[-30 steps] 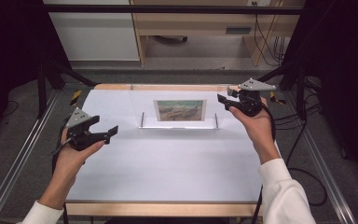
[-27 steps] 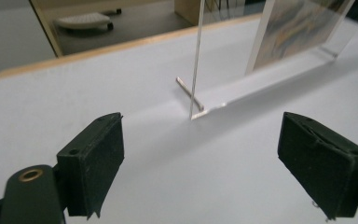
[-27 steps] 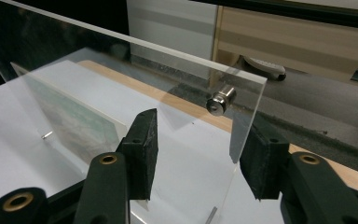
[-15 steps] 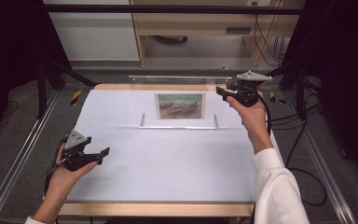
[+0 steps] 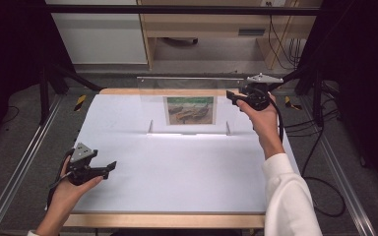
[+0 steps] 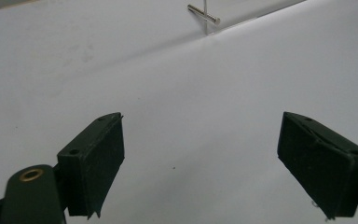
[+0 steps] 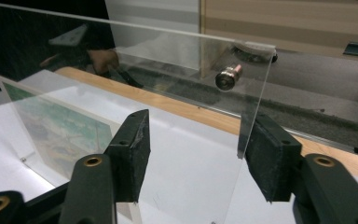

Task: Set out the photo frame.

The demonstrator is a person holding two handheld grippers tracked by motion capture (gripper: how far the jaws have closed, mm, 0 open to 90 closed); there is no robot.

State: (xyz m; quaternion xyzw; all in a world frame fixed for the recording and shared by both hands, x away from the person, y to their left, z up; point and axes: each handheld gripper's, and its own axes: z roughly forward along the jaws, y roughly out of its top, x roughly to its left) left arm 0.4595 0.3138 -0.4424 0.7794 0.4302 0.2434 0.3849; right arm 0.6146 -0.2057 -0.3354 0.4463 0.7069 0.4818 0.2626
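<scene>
- We see a clear frame [image 5: 189, 105] standing upright at about 12 o'clock on the table [image 5: 177, 177], with a print [image 5: 190, 109] inside it.
- Our right gripper [image 5: 237, 97] sits at the frame's 3 o'clock edge. In the right gripper view the jaws stand open on either side of the frame [image 7: 177, 93], not clamped; whether one pad touches the edge, we cannot tell.
- A metal standoff [image 7: 228, 77] sits near that corner.
- Our left gripper [image 5: 109, 167] hovers at 8 o'clock over bare table, well apart from the frame, jaws wide and empty.
- We judge the work is at an early stage: the grasp is lined up but not closed. Gripping the edge and handling the frame are left.
</scene>
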